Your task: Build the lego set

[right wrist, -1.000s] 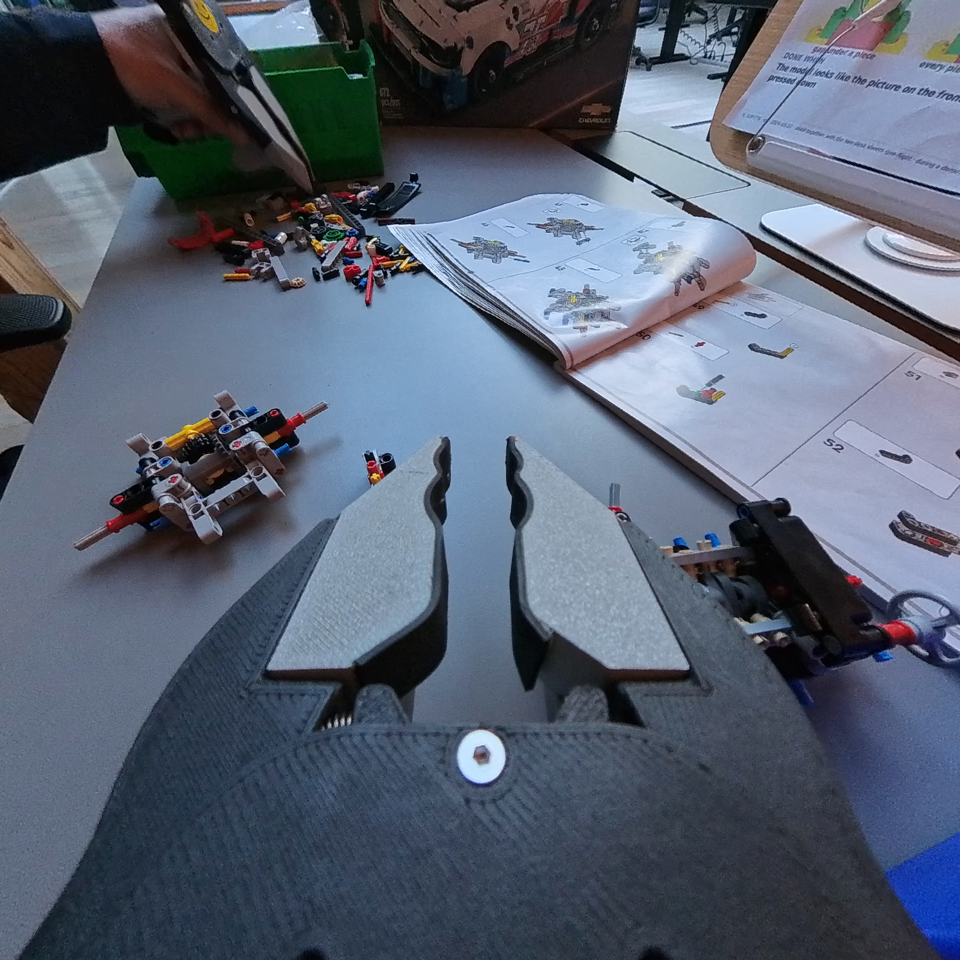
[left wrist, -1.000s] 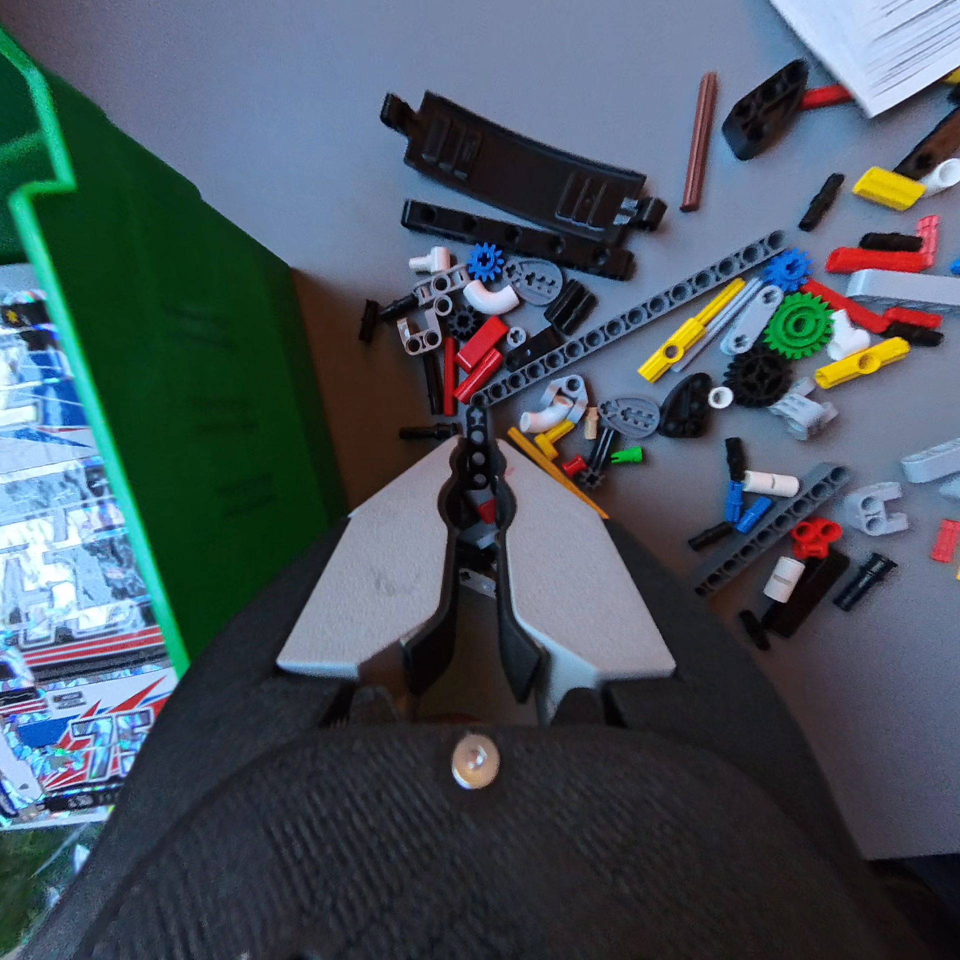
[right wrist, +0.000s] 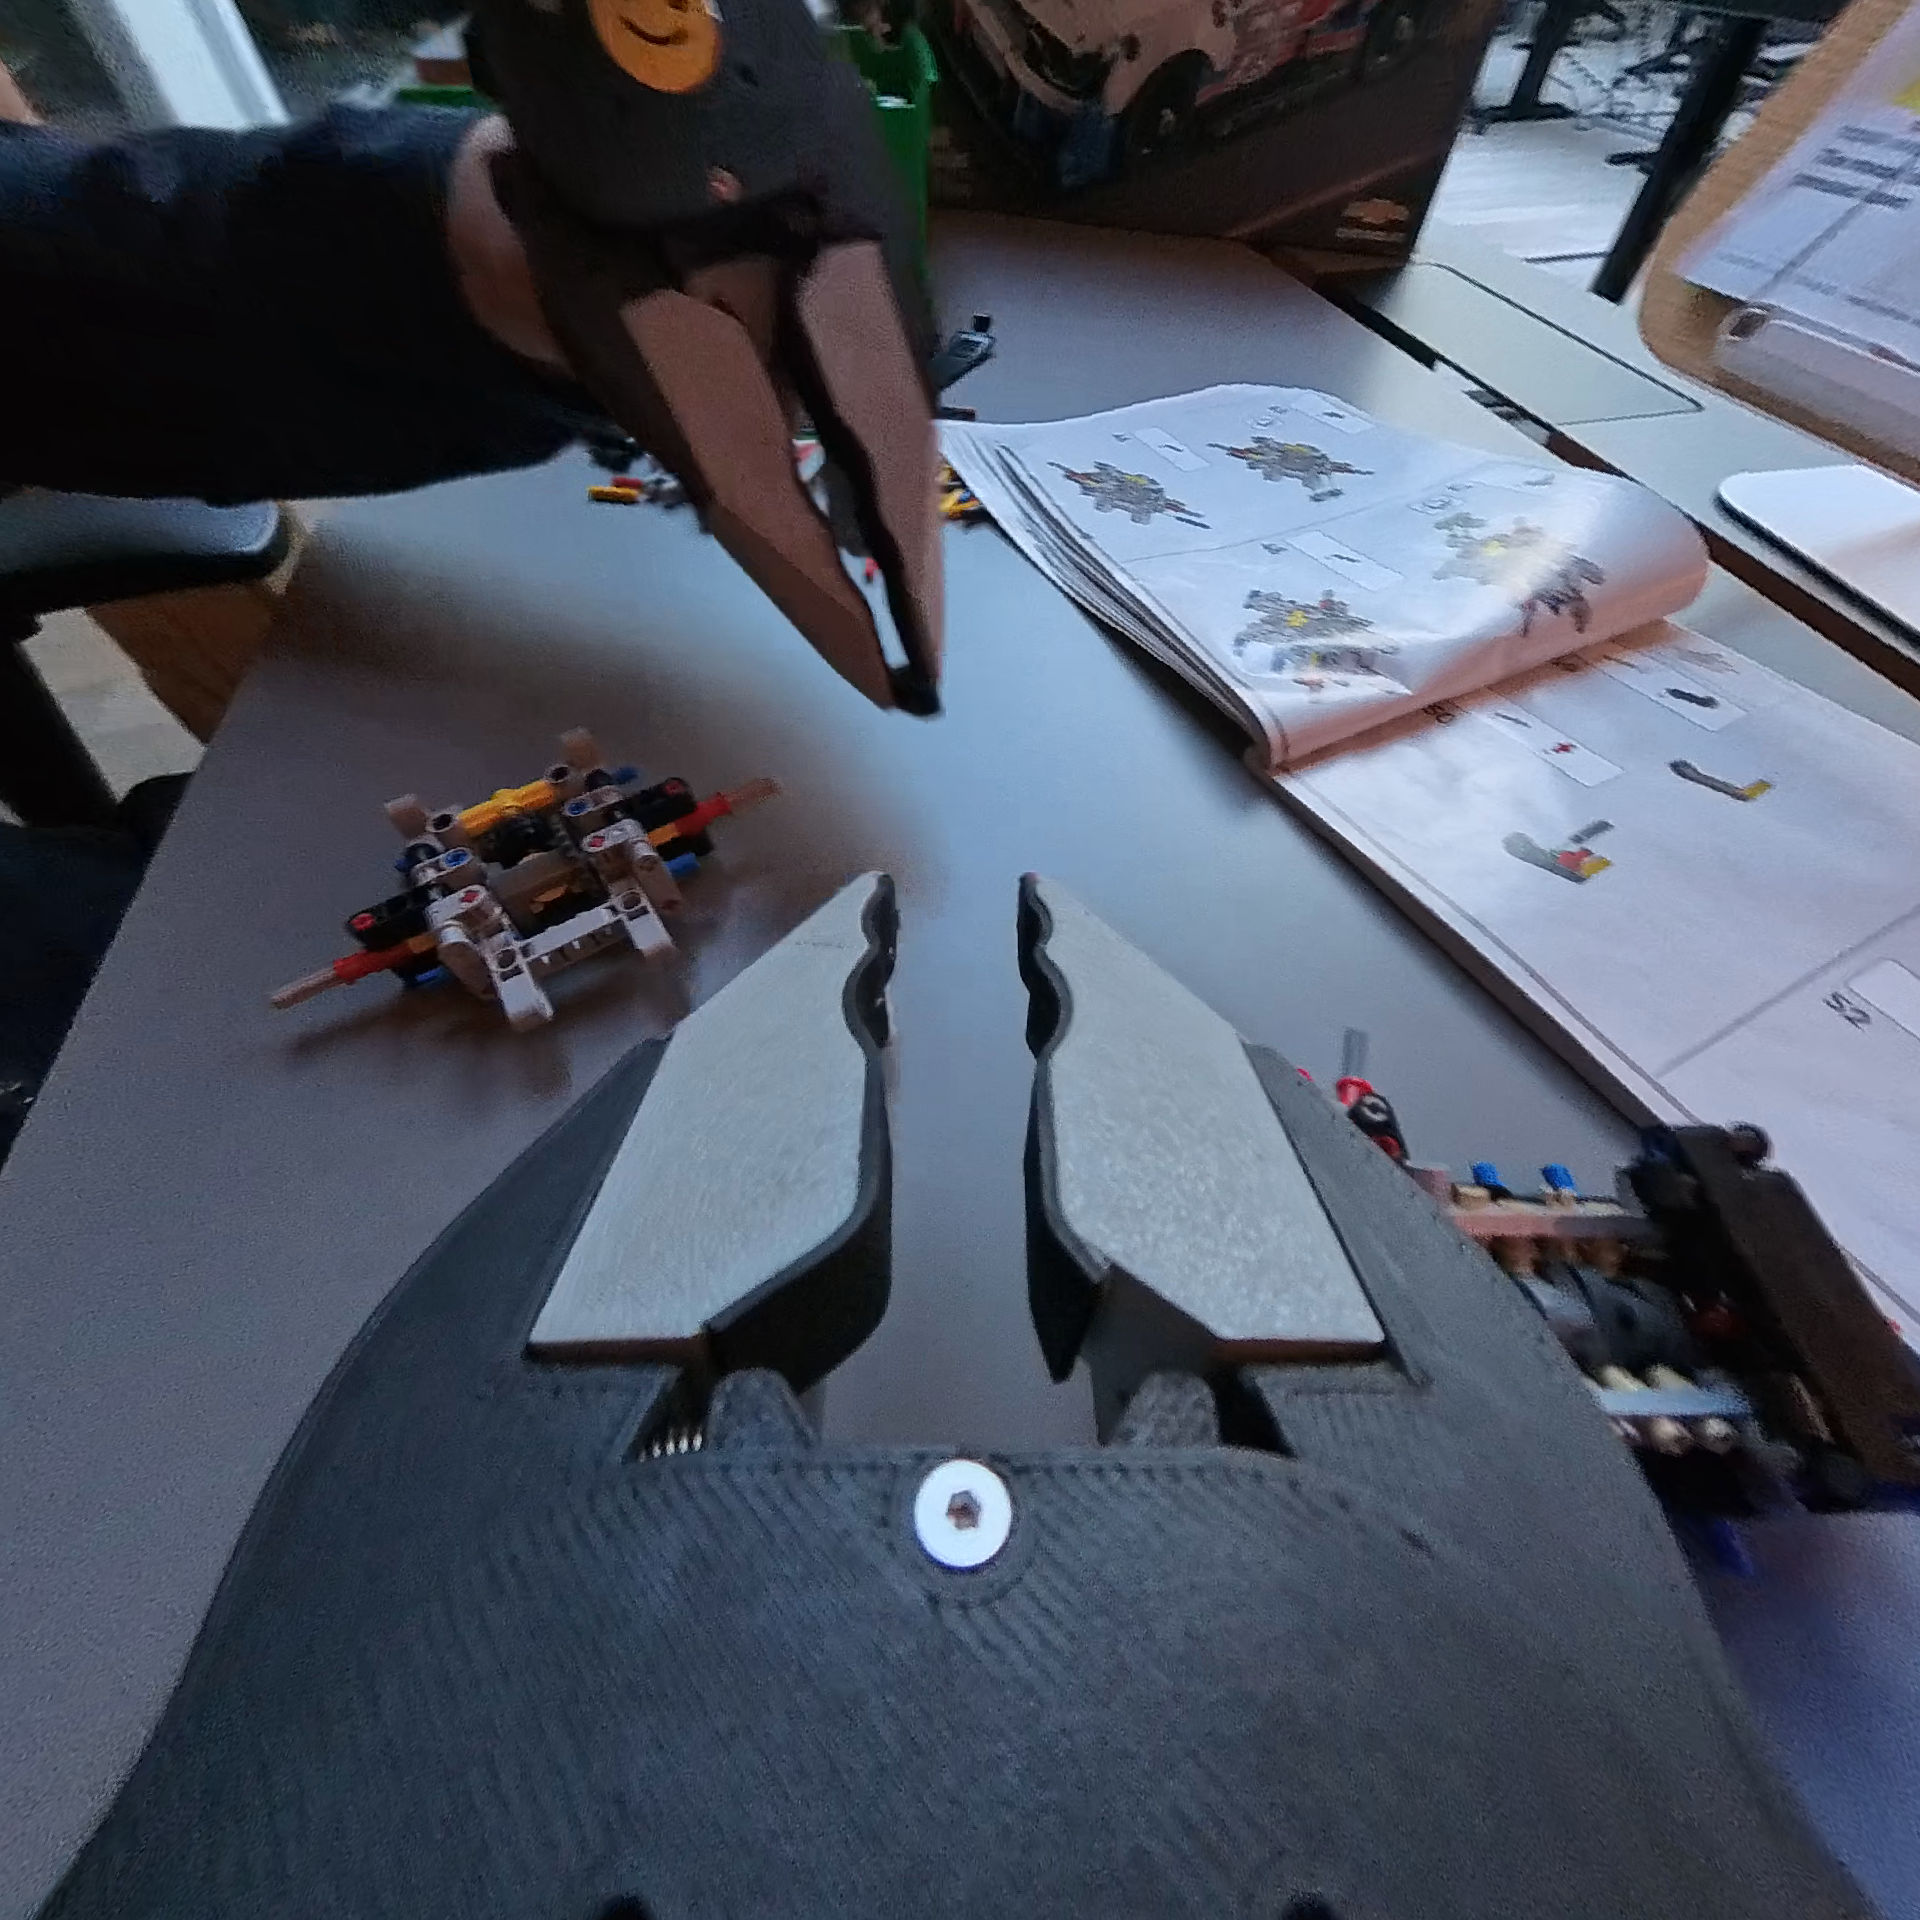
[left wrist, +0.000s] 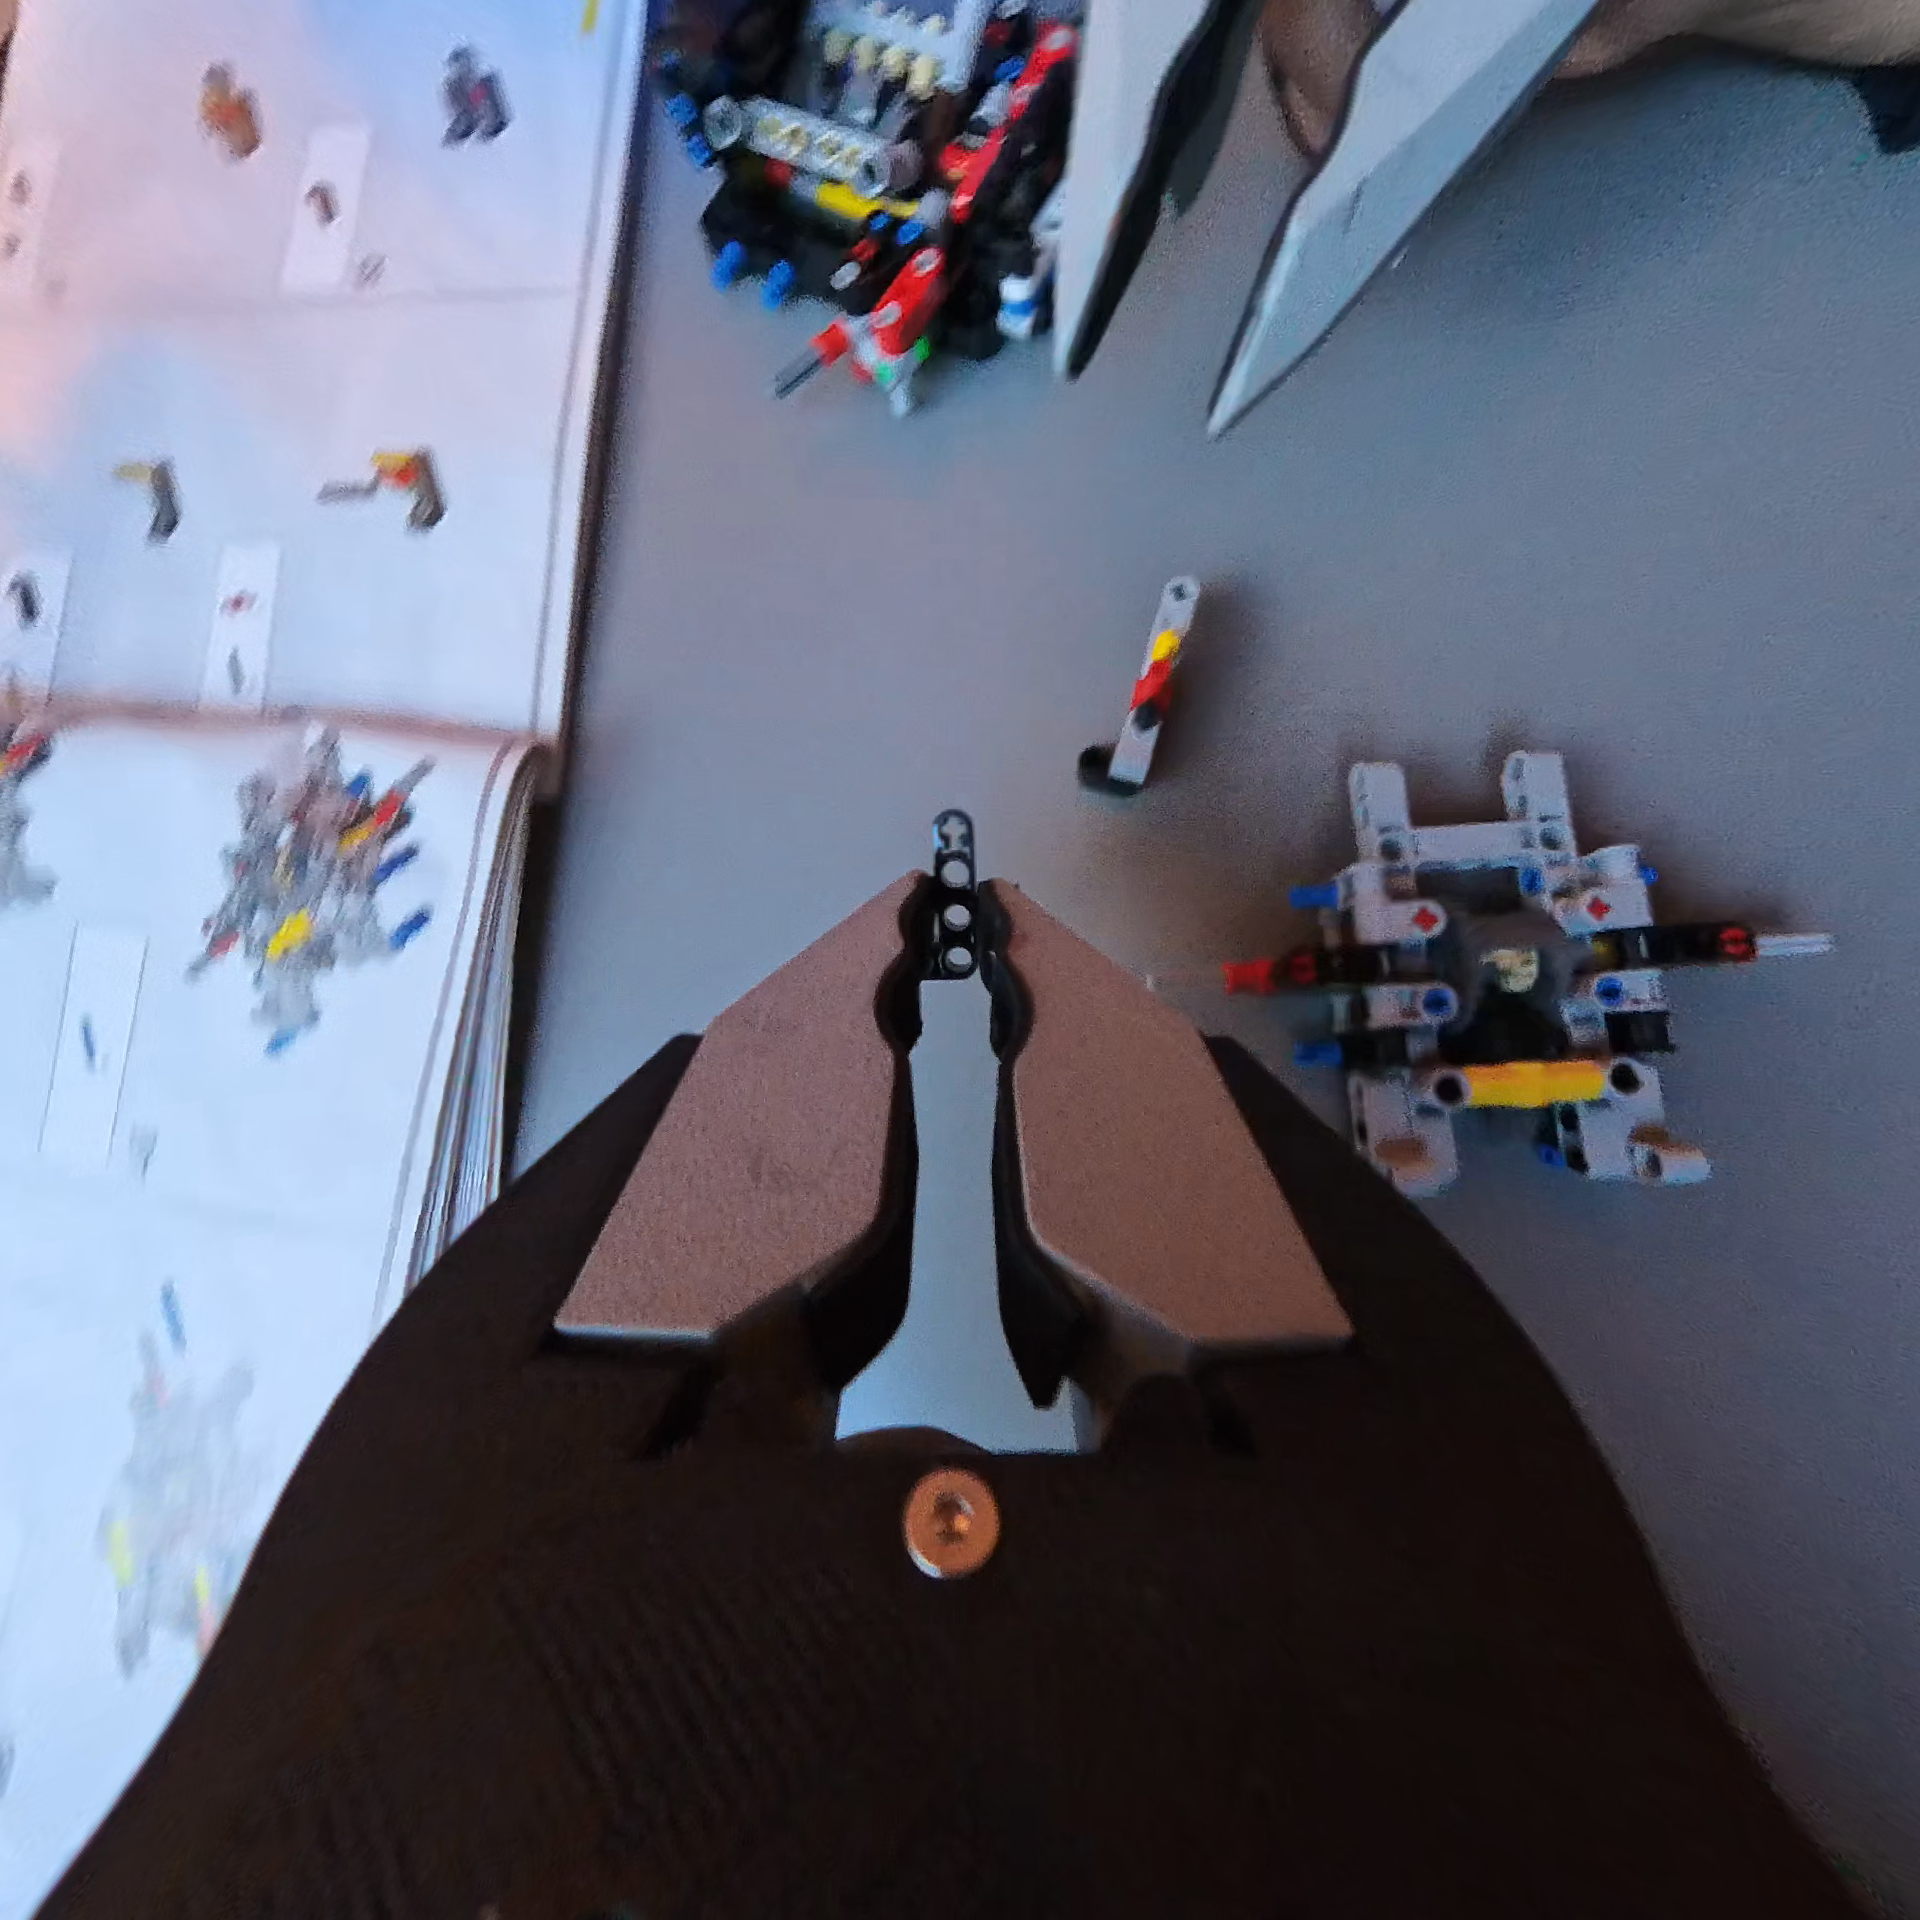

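My left gripper point(left wrist: 956, 883) is shut on a small black beam with holes point(left wrist: 954, 902), held above the grey table point(left wrist: 831, 623); the beam's tip sticks out past the fingertips. In the right wrist view this gripper point(right wrist: 909, 691) hangs in the air over the table's middle with the black piece point(right wrist: 916, 690) at its tip. My right gripper point(right wrist: 956, 894) is open and empty, low over the table; it also shows in the left wrist view point(left wrist: 1143, 384). A white, black and yellow brick assembly point(right wrist: 520, 883) lies to its left, also seen in the left wrist view point(left wrist: 1496, 987).
An open instruction booklet point(right wrist: 1403, 582) lies at the right, and in the left wrist view point(left wrist: 260, 727) at the left. A larger dark assembly point(right wrist: 1683, 1278) sits by my right gripper. A small grey beam with red and yellow pins point(left wrist: 1148, 686) lies on the table. Loose pieces point(right wrist: 644, 488) lie farther back. There is about 9 cm between the tips of the two grippers.
My left gripper has left the pile of loose pieces by the green bin and carried the black beam to the table's middle, near the right gripper. The right gripper's fingers stand slightly wider apart.
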### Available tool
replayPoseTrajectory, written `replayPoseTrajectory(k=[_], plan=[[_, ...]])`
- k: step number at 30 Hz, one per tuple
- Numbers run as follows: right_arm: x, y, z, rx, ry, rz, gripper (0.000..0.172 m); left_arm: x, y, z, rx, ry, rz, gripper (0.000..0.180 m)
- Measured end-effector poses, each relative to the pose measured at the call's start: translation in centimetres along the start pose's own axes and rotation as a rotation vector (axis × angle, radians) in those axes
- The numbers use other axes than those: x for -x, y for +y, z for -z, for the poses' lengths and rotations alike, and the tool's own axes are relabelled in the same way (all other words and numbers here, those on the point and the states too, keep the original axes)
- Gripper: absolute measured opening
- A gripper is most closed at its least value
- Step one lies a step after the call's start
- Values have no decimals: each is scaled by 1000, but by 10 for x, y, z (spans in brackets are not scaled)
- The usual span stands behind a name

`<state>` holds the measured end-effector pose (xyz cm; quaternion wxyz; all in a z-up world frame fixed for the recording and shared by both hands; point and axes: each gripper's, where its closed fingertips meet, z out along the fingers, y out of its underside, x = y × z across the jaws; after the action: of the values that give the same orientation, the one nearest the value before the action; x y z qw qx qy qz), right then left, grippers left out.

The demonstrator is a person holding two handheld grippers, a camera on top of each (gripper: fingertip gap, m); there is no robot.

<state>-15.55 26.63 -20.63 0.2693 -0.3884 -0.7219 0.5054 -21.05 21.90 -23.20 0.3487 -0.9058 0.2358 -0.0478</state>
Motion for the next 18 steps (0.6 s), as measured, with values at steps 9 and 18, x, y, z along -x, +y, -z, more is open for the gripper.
replayPoseTrajectory(k=[9, 18], plan=[[16, 7, -15, 75, -13, 128, 17, -30, -30, -34, -66, 78, -273, 5], [18, 7, -18, 92, 8, 177, 5, -41, -47, -30, -115, 61, -335, 5]])
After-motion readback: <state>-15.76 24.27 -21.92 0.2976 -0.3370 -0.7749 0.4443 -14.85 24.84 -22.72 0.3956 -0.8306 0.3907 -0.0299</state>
